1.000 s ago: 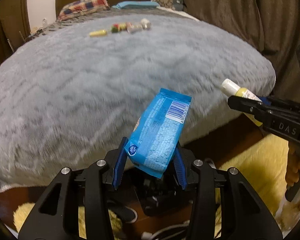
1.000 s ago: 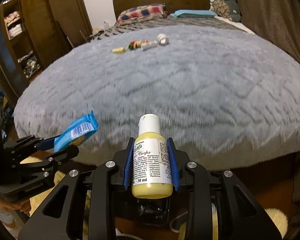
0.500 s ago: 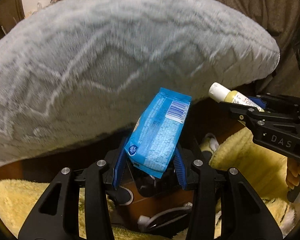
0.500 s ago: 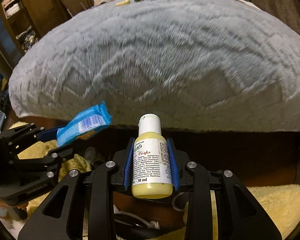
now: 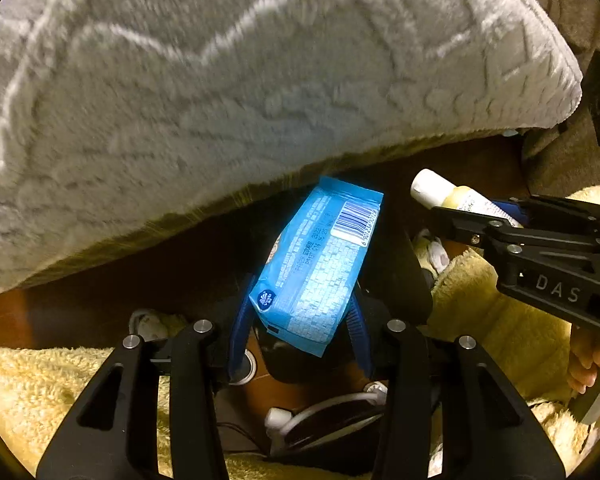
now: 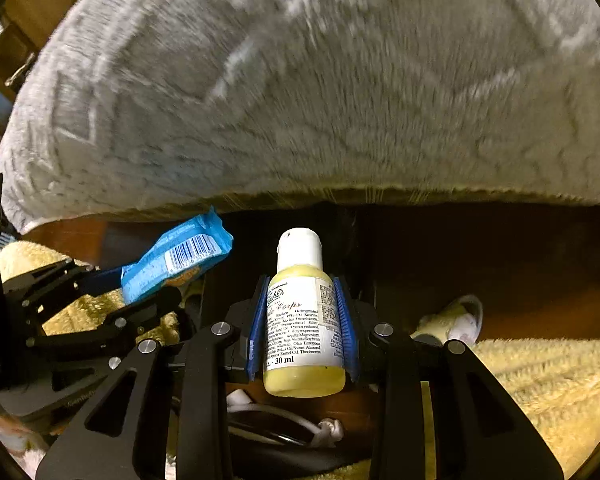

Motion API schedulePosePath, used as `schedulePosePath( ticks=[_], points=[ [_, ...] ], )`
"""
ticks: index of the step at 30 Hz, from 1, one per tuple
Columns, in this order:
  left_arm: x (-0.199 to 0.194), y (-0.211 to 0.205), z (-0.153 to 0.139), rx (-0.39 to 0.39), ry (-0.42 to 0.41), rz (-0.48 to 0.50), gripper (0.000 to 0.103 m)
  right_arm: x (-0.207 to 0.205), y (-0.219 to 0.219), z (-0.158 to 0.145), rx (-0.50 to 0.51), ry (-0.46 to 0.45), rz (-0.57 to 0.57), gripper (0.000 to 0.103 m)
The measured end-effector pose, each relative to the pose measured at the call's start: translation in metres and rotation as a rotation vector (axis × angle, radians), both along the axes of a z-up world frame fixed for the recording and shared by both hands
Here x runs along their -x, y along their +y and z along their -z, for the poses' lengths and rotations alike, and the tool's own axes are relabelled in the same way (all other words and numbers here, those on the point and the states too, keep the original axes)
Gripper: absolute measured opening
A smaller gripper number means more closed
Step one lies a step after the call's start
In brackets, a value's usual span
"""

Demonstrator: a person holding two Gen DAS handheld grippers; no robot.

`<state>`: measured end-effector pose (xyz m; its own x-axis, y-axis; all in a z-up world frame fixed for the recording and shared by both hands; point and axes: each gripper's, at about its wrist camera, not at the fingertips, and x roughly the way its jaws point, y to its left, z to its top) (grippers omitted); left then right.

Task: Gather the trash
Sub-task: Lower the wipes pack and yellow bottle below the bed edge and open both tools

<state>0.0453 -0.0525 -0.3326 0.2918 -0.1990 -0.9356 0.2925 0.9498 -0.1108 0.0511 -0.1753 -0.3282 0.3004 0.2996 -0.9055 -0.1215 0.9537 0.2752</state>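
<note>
Below the overhanging edge of the grey bedspread (image 5: 260, 92), which fills the upper part of both wrist views, the items are listed by size with that edge as landmark. Yellow fleecy fabric (image 6: 540, 384): lies under the edge, to both sides, on a dark wooden floor. Left gripper (image 5: 298, 312): clamped on a blue snack packet (image 5: 316, 264), blue pads against its lower flanks; the packet stands tilted, its barcode end just under the bedspread edge. Right gripper (image 6: 302, 320): clamped on a small yellow lotion bottle (image 6: 302, 320), pads pressing the labelled sides, white cap pointing up toward the edge. Both pieces of trash are thus in hand, clear of the bed, just beside each other and apart. White cable (image 5: 320, 412): coiled on the floor directly below both grippers; a pale shoe (image 6: 460, 320) sits farther right under the edge. No bin or bag is identifiable in either view, so the drop point cannot be told. Risks, as judged: the packet is gripped only low down and is slick, so a jolt could let it pivot or slip out; a release here would likely scatter both items among cable and fabric; the two grippers sit near enough to knock together.
</note>
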Motion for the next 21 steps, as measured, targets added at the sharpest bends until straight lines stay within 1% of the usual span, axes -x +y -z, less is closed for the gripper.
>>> schedulePosePath(
  ticks=[6,9,15,16,17,18,19,20,21],
  points=[
    [-0.003,-0.004,0.014,0.005,0.048,0.007,0.041,0.002,-0.001,0.007,-0.011,0.030,0.009,0.033],
    [-0.004,0.000,0.016,0.009,0.058,0.007,0.041,-0.012,-0.003,0.010,-0.017,0.037,0.017,0.033],
    [-0.013,-0.002,0.017,0.010,0.077,0.002,0.048,-0.021,-0.016,0.012,-0.047,0.056,0.034,0.035],
    [-0.014,-0.001,0.016,0.007,0.077,0.003,0.051,-0.021,-0.017,0.011,-0.045,0.051,0.038,0.039],
    [-0.015,0.000,0.013,0.006,0.076,0.003,0.057,-0.022,-0.018,0.010,-0.043,0.047,0.041,0.047],
    [-0.016,0.000,0.010,0.005,0.072,0.003,0.060,-0.022,-0.018,0.007,-0.042,0.040,0.046,0.052],
    [-0.016,0.001,0.007,0.003,0.065,0.000,0.067,-0.022,-0.021,0.003,-0.040,0.028,0.054,0.060],
    [-0.016,0.001,0.003,0.004,0.056,-0.001,0.071,-0.022,-0.021,0.000,-0.037,0.020,0.057,0.062],
    [-0.016,0.002,0.000,0.004,0.049,-0.002,0.073,-0.021,-0.023,-0.003,-0.033,0.008,0.061,0.063]
  ],
)
